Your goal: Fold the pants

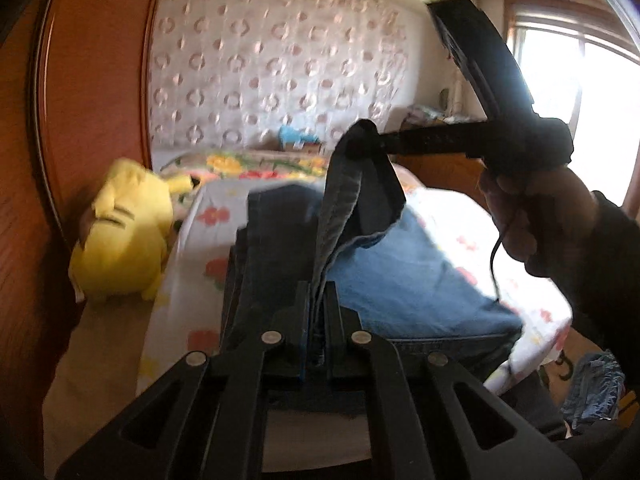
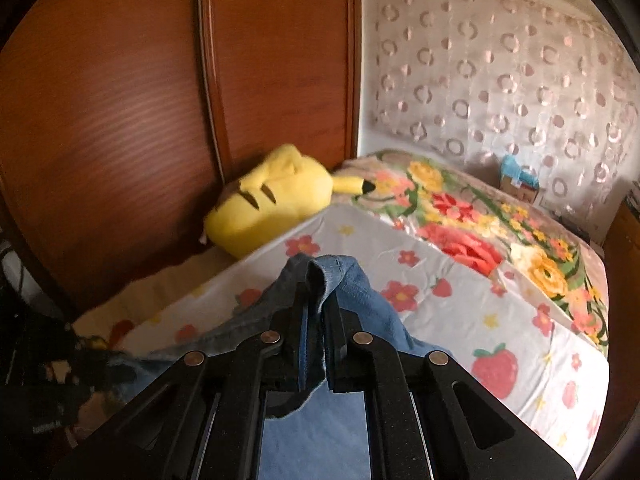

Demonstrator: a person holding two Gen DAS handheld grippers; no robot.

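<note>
Where the jeans [image 1: 400, 280] lie on the bed [image 1: 480, 216], part of the denim is lifted off the sheet and pinched at two places. Nearest the left wrist camera, the left tool [image 1: 318, 300] is closed on a seamed edge that runs up and away from it. That same strip rises to the right tool [image 1: 360, 140], which shows in the left view from the side, clamped on a bunched end of the cloth well above the bed. A hand [image 1: 532, 216] in a dark sleeve holds this tool by its grip.

From the right wrist view, the right tool [image 2: 316, 312] has its jaws shut on a fold of denim [image 2: 360, 300] that drapes over and beside the fingers and hangs down under them. More denim trails off to the left.

Under the jeans is a white sheet [image 2: 460, 304] printed with red flowers and strawberries, and beyond it a bright floral blanket [image 2: 500, 232]. A yellow plush [image 2: 272, 204] sits at the bed's edge against a brown wooden wardrobe [image 2: 120, 120]. A curtain [image 2: 500, 80] with ring patterns hangs behind the bed.
</note>
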